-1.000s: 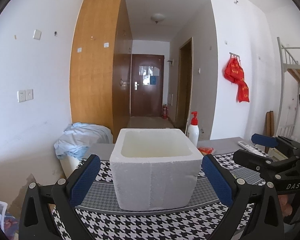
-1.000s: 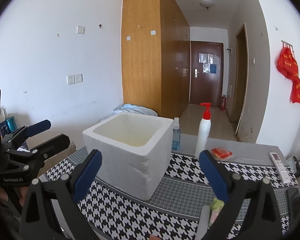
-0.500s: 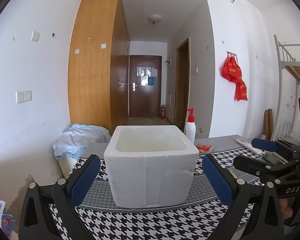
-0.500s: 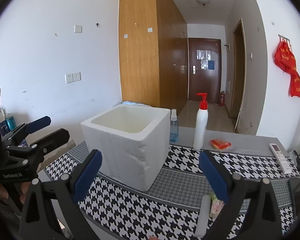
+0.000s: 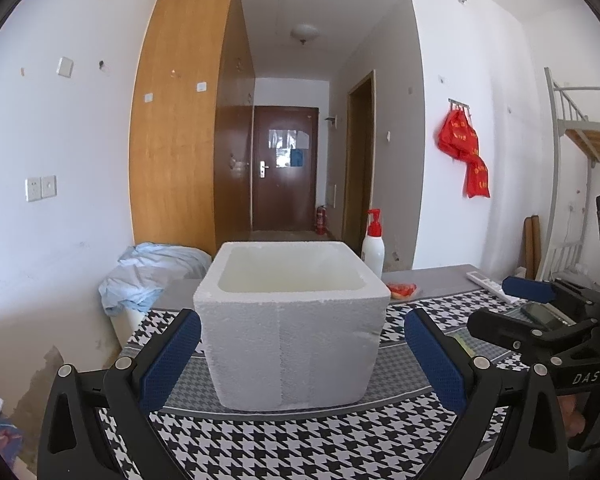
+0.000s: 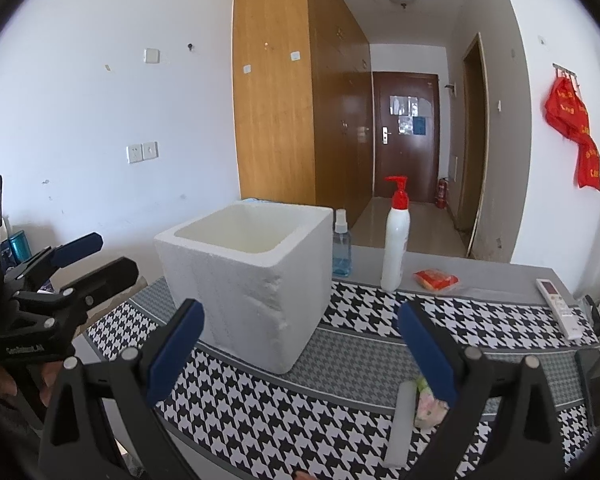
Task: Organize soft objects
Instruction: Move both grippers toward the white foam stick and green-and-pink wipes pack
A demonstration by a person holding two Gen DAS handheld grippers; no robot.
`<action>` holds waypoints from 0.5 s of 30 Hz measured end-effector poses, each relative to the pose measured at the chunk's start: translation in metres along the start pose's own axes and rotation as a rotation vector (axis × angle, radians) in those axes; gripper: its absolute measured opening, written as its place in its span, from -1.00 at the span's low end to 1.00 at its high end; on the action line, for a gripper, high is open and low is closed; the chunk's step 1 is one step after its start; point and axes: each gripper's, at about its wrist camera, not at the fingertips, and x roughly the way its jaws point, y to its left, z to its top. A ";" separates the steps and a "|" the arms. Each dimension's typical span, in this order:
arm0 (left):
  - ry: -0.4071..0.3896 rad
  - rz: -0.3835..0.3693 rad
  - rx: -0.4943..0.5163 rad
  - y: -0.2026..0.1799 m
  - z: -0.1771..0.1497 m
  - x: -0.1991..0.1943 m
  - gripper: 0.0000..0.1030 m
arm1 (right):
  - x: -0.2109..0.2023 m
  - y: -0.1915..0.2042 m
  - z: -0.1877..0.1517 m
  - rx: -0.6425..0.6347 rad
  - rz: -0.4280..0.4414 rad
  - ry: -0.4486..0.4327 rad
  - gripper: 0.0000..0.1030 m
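A white foam box (image 5: 292, 320) is standing open-topped on a houndstooth table mat (image 5: 300, 440), and from both wrist views only its upper inner walls are showing, so whatever may be lying at its bottom is staying hidden. The left gripper (image 5: 300, 360) is hovering just in front of the box with its blue-padded jaws spread wide, wider than the box's near face, and holding nothing; in the right wrist view it (image 6: 96, 256) is reaching in from the left edge, its handle cut off by the frame. The right gripper (image 6: 300, 348) is also gaping wide and carrying nothing, pointing toward the box's right corner. Below its right finger, a small soft item (image 6: 428, 400) in pale pink and green is lying on the mat, partly covered by the finger so its kind is hard to tell, and just beside it a whitish tube-like object (image 6: 402, 424) is running toward the lower edge, blurred. Behind the box, a clear blue spray bottle (image 6: 341, 244) is standing close to its far right side, with a white pump bottle with a red top (image 6: 396, 240) near it; the spray bottle is hidden behind the box in the left wrist view. A red packet (image 6: 436, 279) and a white remote control (image 6: 558, 308) are resting farther right on the grey tabletop (image 6: 480, 276)
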 end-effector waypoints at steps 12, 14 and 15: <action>0.036 -0.050 0.009 -0.012 -0.014 0.013 0.97 | -0.007 -0.018 -0.024 0.042 -0.059 0.026 0.93; 0.044 -0.065 0.011 -0.015 -0.016 0.016 0.98 | -0.009 -0.022 -0.027 0.049 -0.070 0.030 0.93; 0.048 -0.073 0.013 -0.016 -0.017 0.017 0.98 | -0.009 -0.023 -0.028 0.052 -0.075 0.031 0.93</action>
